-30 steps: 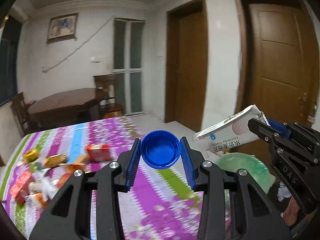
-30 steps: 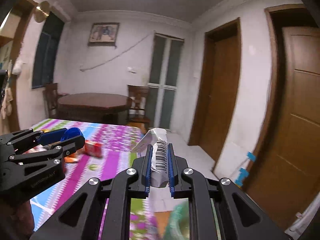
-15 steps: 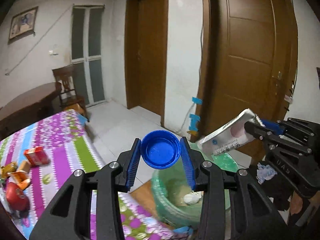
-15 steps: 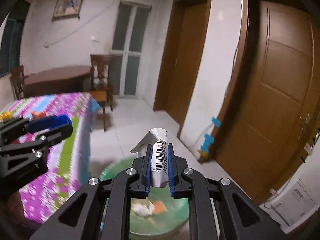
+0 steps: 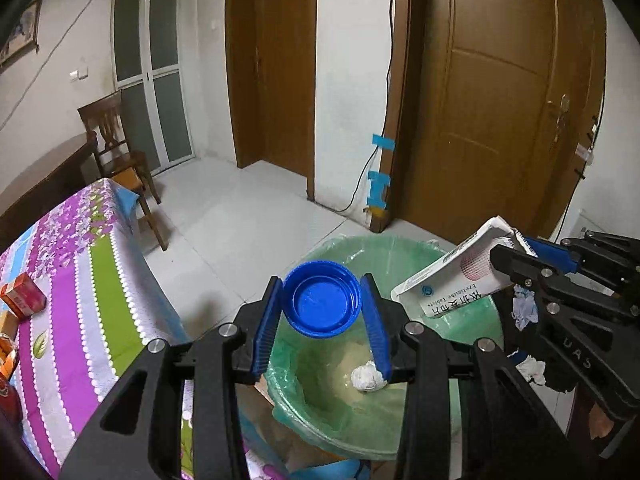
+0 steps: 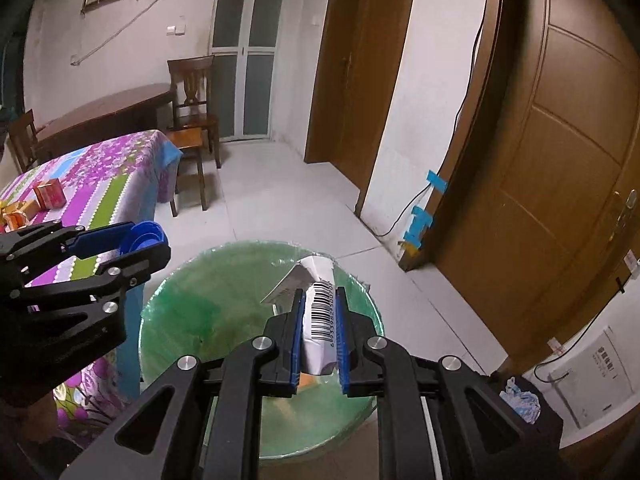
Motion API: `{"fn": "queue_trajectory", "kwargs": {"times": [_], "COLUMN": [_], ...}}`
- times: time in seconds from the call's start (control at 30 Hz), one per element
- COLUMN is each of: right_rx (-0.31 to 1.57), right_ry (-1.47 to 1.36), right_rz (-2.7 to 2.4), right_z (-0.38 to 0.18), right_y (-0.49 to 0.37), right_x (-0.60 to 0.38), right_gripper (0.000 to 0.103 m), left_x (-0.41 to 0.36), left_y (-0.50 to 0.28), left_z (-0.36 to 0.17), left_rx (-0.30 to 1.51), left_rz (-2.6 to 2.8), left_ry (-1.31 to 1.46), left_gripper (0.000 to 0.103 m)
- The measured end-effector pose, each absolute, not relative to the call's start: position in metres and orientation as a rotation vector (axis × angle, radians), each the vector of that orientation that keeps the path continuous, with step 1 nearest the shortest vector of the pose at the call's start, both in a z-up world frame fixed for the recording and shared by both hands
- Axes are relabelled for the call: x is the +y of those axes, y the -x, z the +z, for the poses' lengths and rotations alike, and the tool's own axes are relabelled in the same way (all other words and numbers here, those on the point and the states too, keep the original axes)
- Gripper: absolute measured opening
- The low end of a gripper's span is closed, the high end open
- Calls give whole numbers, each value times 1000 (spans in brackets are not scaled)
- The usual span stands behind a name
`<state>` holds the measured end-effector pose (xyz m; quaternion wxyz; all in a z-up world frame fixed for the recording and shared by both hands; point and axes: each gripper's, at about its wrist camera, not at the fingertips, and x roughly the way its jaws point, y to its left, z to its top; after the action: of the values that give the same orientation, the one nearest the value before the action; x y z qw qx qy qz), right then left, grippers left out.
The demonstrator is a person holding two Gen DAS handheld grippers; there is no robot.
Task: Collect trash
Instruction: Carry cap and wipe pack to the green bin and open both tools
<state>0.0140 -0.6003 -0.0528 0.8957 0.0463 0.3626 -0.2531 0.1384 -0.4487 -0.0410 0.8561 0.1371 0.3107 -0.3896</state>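
My left gripper (image 5: 322, 312) is shut on a blue bottle cap (image 5: 321, 304), its hollow side facing the camera. It hangs over the rim of a bin lined with a green bag (image 5: 404, 248). My right gripper (image 6: 320, 316) is shut on a flattened white medicine box (image 6: 320, 312) with a barcode, held above the same green-lined bin (image 6: 192, 296). Each gripper shows in the other's view: the right gripper (image 5: 516, 252) with the white box (image 5: 452, 280), the left gripper (image 6: 136, 244) with the cap (image 6: 146, 236). A crumpled white wad (image 5: 368, 376) lies in the bin.
A table with a purple striped cloth (image 5: 80, 280) stands left of the bin, with a red carton (image 5: 22, 294) and other wrappers (image 6: 20, 208) on it. Wooden chairs (image 6: 192, 92), a dark round table (image 6: 104, 112), brown doors (image 6: 560, 160) and white tiled floor (image 5: 240, 220) surround.
Both grippers swung right and downward from above the table to above the green bin, still holding the cap and the box. The bin now fills the lower views.
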Motion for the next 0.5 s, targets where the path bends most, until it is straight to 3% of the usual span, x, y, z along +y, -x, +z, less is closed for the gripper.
{"fn": "queue_trajectory", "kwargs": {"times": [0.33, 0.37, 0.4, 0.43, 0.5], "right_rx": [760, 761, 760, 759, 752], "right_ry": [-104, -107, -112, -115, -120], "right_rz": [-527, -524, -521, -521, -526], "right_z": [-56, -57, -58, -58, -59], "right_y": [-16, -15, -13, -11, -9], "right_x": [-606, -607, -607, -608, -608], "right_gripper": [15, 15, 17, 25, 34], "left_x": [-458, -458, -458, -458, -458], "left_y": [-140, -141, -141, -142, -142], "left_z": [-49, -50, -50, -50, -51], "left_rx": [679, 683, 687, 686, 687], "left_rz": [-822, -823, -825, -822, -814], "left_ry": [-305, -307, -307, -305, -303], "left_gripper": [39, 42, 51, 58, 60]}}
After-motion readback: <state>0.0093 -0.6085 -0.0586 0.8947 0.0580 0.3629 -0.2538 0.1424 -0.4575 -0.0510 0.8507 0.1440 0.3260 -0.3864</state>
